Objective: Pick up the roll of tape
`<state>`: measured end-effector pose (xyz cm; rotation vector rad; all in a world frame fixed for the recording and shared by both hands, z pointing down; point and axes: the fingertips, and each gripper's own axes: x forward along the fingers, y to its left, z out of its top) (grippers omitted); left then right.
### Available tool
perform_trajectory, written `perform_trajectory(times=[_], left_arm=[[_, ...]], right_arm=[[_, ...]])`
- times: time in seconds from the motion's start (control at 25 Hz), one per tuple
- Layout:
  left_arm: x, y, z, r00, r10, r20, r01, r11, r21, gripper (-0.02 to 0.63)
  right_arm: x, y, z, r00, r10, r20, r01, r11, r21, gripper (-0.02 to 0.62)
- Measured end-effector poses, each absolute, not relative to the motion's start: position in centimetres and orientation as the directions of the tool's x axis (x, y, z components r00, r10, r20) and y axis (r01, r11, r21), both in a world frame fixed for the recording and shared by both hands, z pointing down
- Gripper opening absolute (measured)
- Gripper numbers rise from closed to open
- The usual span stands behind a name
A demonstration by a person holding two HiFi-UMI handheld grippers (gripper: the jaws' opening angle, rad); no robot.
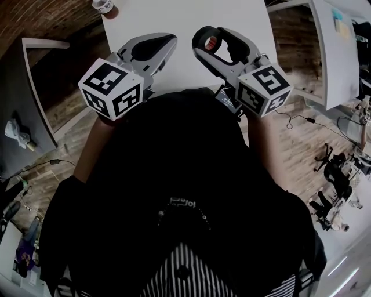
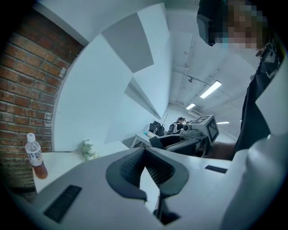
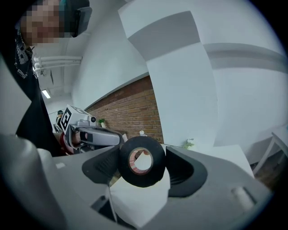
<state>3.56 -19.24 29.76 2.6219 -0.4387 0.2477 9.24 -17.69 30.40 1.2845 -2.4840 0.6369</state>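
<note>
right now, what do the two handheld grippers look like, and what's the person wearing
Both the left gripper and right gripper have light grey bodies with black ribbed pads inside the jaws. Each carries a white cube printed with black square markers. The person wears a black top over striped fabric.

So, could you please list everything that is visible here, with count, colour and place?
table: one, white, in front of the person
roll of tape: one, black, clamped in the right gripper
bottle: one, brown drink with white cap, standing on the table
plant sprig: one, pale green, lying on the table
left gripper: one, grey, jaws together, empty
right gripper: one, grey, shut on the roll of tape
</note>
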Motion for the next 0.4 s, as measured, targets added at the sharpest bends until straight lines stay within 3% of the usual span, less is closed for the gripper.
perform_trajectory(times=[0.4], left_arm=[[0.4, -18.1, 30.4, 0.938, -0.256, 0.232, -0.335, -0.844, 0.420, 0.005]], right_arm=[[5.5, -17.3, 31.2, -0.575, -0.686, 0.445, -0.814, 0.531, -0.234, 0.319]])
